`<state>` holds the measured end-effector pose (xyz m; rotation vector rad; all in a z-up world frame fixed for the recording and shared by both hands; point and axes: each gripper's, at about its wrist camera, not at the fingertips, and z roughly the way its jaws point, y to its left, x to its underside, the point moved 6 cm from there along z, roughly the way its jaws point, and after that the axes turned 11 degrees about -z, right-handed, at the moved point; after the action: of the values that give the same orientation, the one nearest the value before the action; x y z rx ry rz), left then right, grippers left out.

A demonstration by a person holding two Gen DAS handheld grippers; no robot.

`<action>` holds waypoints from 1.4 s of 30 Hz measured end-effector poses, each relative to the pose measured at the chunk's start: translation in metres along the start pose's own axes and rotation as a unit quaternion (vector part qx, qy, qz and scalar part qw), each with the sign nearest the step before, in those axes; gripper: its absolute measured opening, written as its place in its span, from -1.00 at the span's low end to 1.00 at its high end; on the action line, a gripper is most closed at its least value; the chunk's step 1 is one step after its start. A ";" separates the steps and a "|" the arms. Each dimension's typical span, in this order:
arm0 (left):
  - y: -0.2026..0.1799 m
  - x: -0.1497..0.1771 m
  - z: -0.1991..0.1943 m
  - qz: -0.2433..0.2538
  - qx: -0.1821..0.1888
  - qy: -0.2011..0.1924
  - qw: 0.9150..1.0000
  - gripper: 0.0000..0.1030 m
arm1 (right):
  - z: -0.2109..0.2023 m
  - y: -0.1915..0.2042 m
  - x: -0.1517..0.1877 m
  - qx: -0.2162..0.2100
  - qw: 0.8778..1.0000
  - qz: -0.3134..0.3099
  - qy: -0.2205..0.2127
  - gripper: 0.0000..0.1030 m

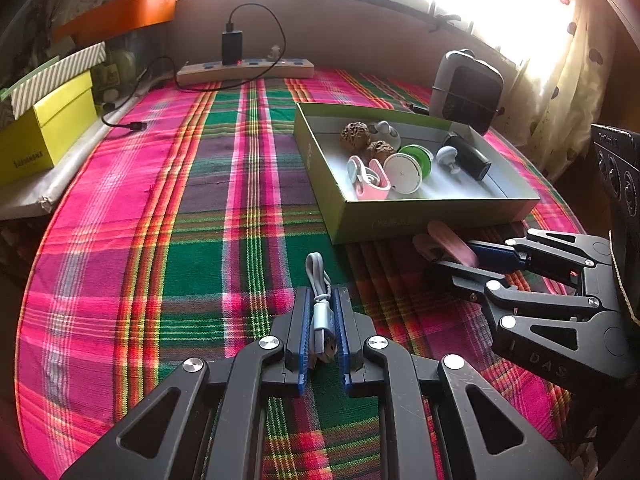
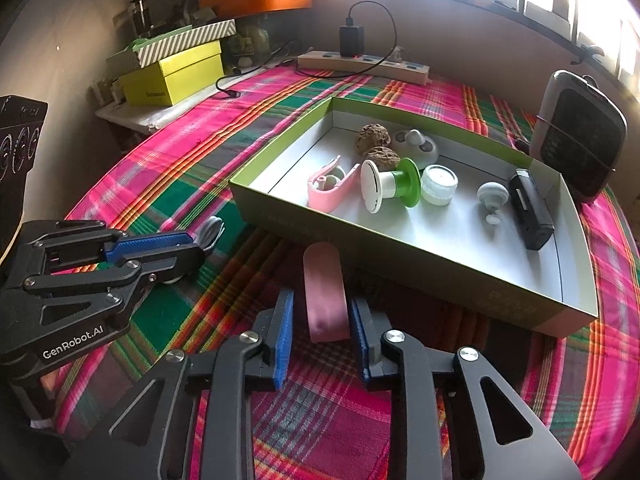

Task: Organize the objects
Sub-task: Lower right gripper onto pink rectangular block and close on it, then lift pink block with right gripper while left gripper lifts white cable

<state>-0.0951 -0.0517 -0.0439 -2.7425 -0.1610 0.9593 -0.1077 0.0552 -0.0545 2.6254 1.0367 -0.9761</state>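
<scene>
On the plaid tablecloth stands an open green box with a pale interior. Its contents, as seen from the right wrist view: two brown walnuts, a pink clip, a white-and-green spool, a small clear jar, a grey knobbed piece, a pale grey item at the back and a black device by the right wall.

Legible writing: "GenRobot.AI" on the left gripper body in the right wrist view; part of "DAS" on the right gripper body in the left wrist view. Lettering on the yellow box at the table edge is too small to read.

Left gripper: pads clamped on a white USB cable, plug end between the pads, loop lying on the cloth ahead.

Right gripper: a pink flat object lies between the blue pads, just in front of the green box's near wall; small gaps show either side, so contact cannot be confirmed.

At the rear, a power strip with a black charger plugged in
</scene>
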 end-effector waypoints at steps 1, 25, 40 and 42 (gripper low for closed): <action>0.000 0.000 0.000 0.000 0.000 0.000 1.000 -0.78 | 0.000 0.000 0.000 0.001 1.000 0.000 0.000 -0.56; 0.000 0.000 0.000 0.000 0.000 -0.001 1.000 -0.78 | -0.001 0.004 -0.001 -0.006 1.000 0.005 -0.002 -0.63; 0.000 -0.001 0.000 0.006 -0.010 -0.002 1.000 -0.80 | -0.005 0.005 0.003 -0.016 1.000 0.017 -0.008 -0.63; -0.001 0.000 0.000 0.007 -0.010 -0.002 1.000 -0.80 | -0.007 0.005 0.003 -0.017 1.000 0.019 -0.010 -0.63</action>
<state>-0.0953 -0.0512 -0.0432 -2.7636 -0.1535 0.9727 -0.0995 0.0557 -0.0518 2.5930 0.9853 -0.9649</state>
